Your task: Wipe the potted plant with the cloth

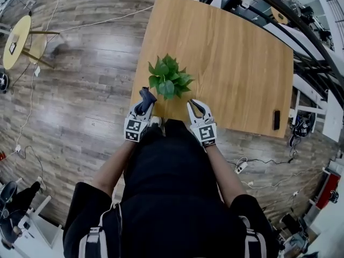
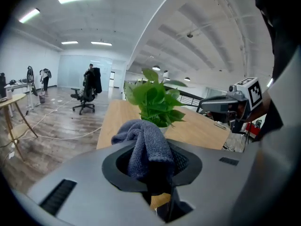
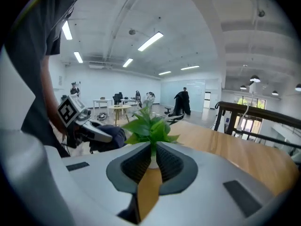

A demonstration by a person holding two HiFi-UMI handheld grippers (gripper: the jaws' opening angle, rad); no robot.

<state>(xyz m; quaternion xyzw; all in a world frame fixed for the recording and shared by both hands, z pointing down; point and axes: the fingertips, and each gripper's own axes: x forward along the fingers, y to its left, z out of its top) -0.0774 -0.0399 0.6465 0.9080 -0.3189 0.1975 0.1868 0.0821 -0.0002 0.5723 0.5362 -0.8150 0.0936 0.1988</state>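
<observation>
Wood bench (image 1: pixel 231 63) has the potted plant (image 1: pixel 169 78) near its front edge, left tool (image 1: pixel 143 107) clamped on a soft grey cloth (image 2: pixel 143 142), right tool (image 1: pixel 194 107) closed empty. Leaves look light and floppy, so I'd steady it low down.

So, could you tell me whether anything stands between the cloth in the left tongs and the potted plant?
Nothing visible does. The left tongs grip the cloth just short of the potted plant, with only bare table between them.
</observation>
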